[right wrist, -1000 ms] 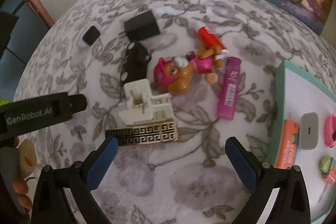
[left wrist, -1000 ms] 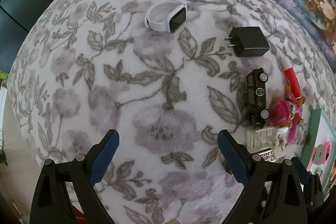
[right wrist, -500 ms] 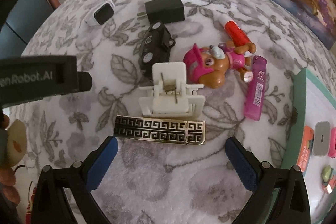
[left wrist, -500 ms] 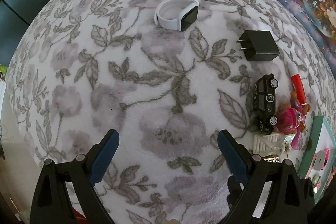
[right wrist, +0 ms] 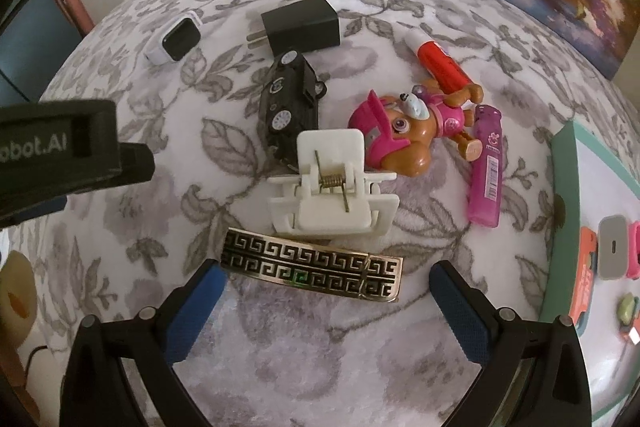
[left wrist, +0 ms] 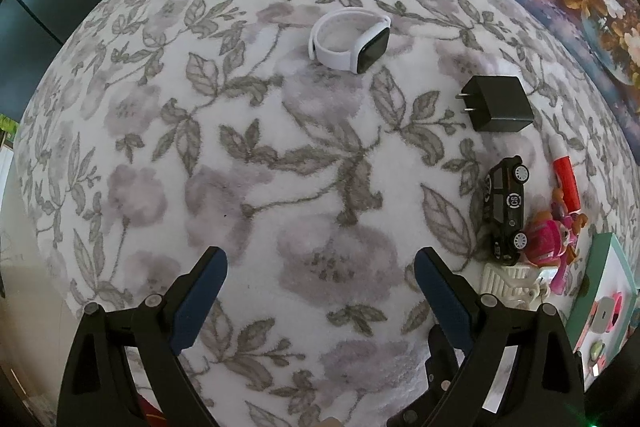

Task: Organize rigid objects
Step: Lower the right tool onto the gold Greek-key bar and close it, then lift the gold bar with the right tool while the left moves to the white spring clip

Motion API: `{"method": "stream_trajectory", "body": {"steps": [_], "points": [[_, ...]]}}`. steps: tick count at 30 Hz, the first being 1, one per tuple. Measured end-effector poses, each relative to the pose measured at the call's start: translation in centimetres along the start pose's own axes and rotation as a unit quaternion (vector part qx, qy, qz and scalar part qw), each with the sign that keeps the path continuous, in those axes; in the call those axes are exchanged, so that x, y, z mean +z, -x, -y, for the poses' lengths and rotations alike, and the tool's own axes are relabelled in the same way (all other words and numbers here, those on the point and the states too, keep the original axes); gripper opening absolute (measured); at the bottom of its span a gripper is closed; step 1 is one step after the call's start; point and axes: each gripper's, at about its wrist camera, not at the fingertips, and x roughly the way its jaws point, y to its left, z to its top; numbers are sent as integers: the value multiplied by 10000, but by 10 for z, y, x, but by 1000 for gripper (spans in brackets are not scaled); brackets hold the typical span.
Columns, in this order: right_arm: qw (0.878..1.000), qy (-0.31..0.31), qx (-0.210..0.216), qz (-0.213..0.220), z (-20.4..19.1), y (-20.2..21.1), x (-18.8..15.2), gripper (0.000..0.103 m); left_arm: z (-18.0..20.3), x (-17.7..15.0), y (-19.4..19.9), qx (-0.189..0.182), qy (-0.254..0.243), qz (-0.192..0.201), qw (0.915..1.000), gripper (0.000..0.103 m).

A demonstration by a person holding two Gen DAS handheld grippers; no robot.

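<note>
Right claw [right wrist: 326, 303] wide apart over gold clip [right wrist: 312, 269], toy car [right wrist: 290, 107] half-hidden behind white clamp [right wrist: 332, 183].

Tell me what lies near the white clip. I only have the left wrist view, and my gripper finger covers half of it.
Observer: A gold bar with a black key pattern lies close against the near side of the white clip.
Operator: Where is the right gripper?
Observer: The right gripper is open and empty, with one fingertip near each end of that bar.
Operator: Anything past the toy dog?
Observer: A pink lighter lies between the toy dog and the teal tray.
</note>
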Motion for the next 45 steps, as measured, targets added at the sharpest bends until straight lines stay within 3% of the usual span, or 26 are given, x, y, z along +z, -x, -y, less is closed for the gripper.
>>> {"method": "stream_trajectory", "body": {"steps": [9, 13, 25, 33, 45], "points": [[9985, -539, -129, -10, 7, 1, 2, 103, -11, 1, 1, -3, 66, 29, 10000, 95], [9985, -406, -366, 48, -6, -3, 1, 103, -11, 1, 0, 2, 70, 26, 10000, 95], [9989, -337, -324, 35, 0, -4, -1, 102, -7, 4, 0, 26, 64, 68, 10000, 95], [9995, -188, -244, 56, 11, 8, 1, 86, 6, 4, 6, 103, -25, 145, 9998, 95], [9996, 177, -19, 211, 26, 15, -8, 91, 28, 2, 21, 171, -86, 252, 9995, 95]]}}
